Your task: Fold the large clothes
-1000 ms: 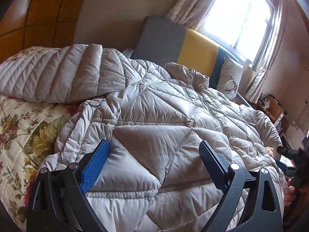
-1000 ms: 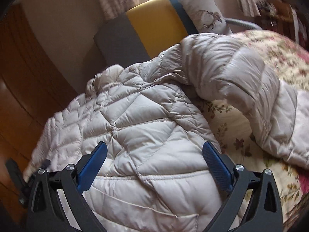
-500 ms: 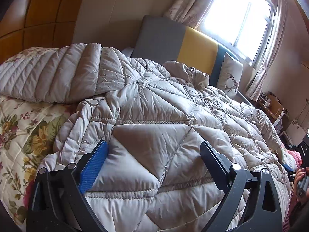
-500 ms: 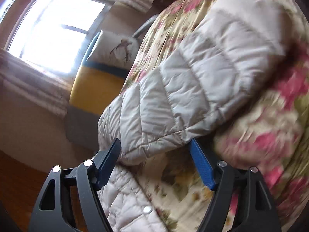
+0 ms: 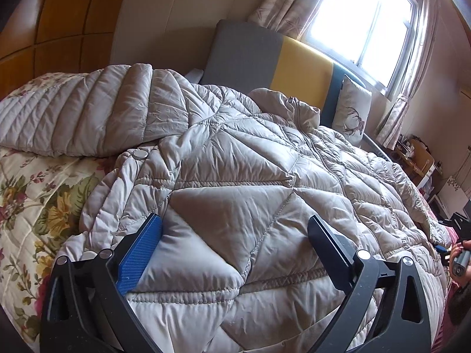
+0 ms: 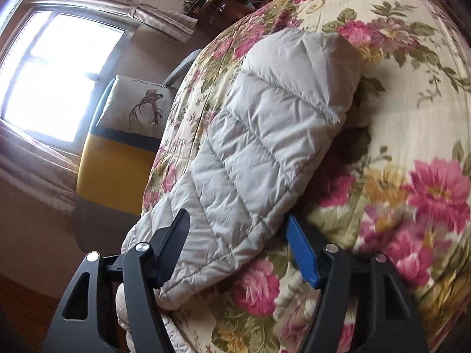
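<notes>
Puffer jacket [image 5: 235, 176], soft, light and slippery, best pinched at the sleeve [image 6: 265, 147], which the right gripper [image 6: 238, 244] straddles, jaws just closing, not yet clamped; left gripper [image 5: 235, 250] open.

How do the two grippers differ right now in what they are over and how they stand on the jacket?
The left gripper straddles the jacket's diamond-quilted body, jaws wide; the right gripper straddles the band-quilted sleeve, jaws narrower and just closing. The body bulges between the left fingers; the sleeve fills much of the right gap, with its blue pad not clearly touching. Both work the same pale puffer jacket on the floral bedspread.
</notes>
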### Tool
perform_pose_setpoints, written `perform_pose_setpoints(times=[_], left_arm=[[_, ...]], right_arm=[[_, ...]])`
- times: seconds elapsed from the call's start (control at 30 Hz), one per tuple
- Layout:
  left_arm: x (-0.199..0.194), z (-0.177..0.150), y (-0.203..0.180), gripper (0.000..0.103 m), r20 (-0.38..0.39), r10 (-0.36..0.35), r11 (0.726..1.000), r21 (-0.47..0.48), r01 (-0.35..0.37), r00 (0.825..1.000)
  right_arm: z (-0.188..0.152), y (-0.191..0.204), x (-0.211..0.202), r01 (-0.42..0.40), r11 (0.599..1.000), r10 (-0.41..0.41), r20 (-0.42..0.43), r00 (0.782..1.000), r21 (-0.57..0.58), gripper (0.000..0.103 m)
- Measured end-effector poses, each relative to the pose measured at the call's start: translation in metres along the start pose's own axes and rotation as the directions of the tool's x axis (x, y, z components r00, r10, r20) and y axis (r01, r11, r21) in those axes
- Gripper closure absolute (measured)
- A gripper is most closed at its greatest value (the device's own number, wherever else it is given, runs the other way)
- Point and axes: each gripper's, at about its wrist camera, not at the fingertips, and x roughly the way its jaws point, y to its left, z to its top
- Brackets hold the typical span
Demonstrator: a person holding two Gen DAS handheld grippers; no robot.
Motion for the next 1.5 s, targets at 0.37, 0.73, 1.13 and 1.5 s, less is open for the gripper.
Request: perform_pose_setpoints(times=[0.37,0.73,1.13,1.5], left_arm=[[0.010,0.001,0.000,0.004,-0.021,0.007,1.000,0.010,-0.007,1.000],[0.011,0.000,0.002,0.004,-0.018,-0.002,1.000,0.007,0.002,1.000],[0.005,-0.002,0.008,0.004,-0.010,-0.015,1.000,-0.001,0.015,1.000],[0.005,-0.002,0.008,0.004,-0.011,-0.015,1.000,0.000,0.015,1.000]], right_arm=[[0.037,0.002,0.021,0.070,0.994,-0.068,0.018,0.997,-0.083,0.093],[-0.046,0.151,-0.006,-0.066,0.834,0.098,0.030,0.995,-0.548,0.095],[-0.287,0.247,0.013,-0.219,0.228,0.144,-0.190,0.971,-0.949,0.095],[-0.359,0.219,0.064,-0.329,0.091,-0.032,-0.333,0.942,-0.940,0.018]])
